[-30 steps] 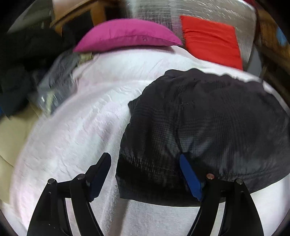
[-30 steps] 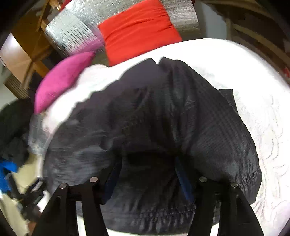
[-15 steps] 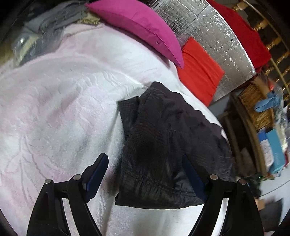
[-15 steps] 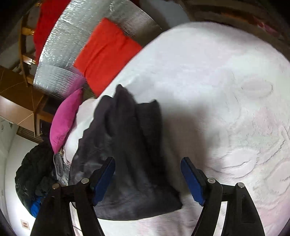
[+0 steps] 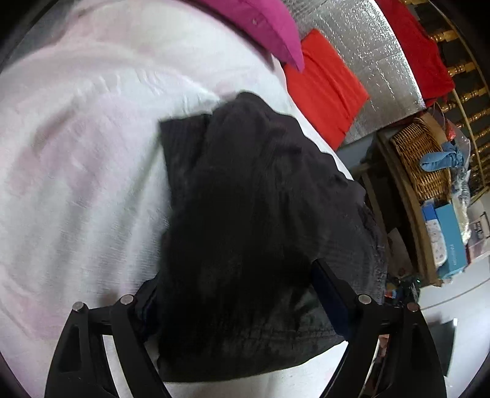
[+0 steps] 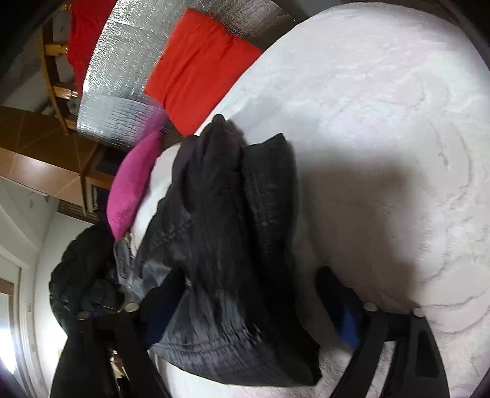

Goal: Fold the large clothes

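Since half a second ago we have both grippers closer in, the black garment (image 5: 245, 220) now bulking up between each pair of fingers. Left gripper (image 5: 235, 290): jaws apart, fabric lying between them and hiding one pad. Right gripper (image 6: 245, 303): jaws apart too, straddling the bunched cloth. Garment sits in a heap on the white bedspread (image 6: 382, 122). Beyond it: magenta pillow (image 5: 260, 21), red cushion (image 6: 196, 64), silver quilted panel (image 5: 367, 61). Wicker basket (image 5: 419, 162) off the bed's edge.
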The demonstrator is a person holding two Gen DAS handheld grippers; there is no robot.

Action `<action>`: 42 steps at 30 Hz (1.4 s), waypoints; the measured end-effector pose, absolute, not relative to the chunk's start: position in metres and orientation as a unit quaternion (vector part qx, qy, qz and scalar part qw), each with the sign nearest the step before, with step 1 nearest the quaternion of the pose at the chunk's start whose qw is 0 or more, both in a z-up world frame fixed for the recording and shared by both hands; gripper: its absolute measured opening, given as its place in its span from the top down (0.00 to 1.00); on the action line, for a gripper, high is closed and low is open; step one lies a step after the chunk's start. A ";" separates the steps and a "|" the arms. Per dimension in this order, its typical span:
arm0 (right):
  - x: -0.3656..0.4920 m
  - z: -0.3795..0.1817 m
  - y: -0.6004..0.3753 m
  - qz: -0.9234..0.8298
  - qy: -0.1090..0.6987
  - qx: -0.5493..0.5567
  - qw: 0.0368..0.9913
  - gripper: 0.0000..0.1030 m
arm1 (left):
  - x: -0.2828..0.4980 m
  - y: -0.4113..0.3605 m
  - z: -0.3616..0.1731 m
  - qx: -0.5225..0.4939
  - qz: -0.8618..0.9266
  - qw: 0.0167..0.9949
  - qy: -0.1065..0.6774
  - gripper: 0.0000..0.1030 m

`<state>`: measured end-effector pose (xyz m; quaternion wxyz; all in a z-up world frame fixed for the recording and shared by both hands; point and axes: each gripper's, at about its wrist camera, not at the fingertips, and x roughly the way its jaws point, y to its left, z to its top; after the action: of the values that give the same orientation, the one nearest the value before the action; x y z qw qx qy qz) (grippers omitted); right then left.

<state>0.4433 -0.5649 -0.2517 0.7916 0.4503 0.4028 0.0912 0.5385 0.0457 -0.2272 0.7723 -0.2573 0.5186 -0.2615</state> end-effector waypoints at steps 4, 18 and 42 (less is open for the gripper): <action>0.446 -0.245 -0.561 0.082 0.404 0.443 0.796 0.09 | 0.539 0.039 -0.221 -0.252 -0.248 0.778 0.520 0.12; 0.339 -0.197 -0.529 0.016 0.325 0.516 0.792 0.09 | 0.456 0.062 -0.159 -0.289 -0.151 0.837 0.440 0.12; 0.386 -0.259 -0.481 0.004 0.257 0.607 0.752 0.09 | 0.468 0.012 -0.249 -0.499 -0.179 0.737 0.419 0.12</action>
<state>0.3857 -0.4810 -0.2588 0.7518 0.6072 0.2572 0.0036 0.4675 0.0125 -0.2489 0.7374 -0.4989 0.4187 -0.1790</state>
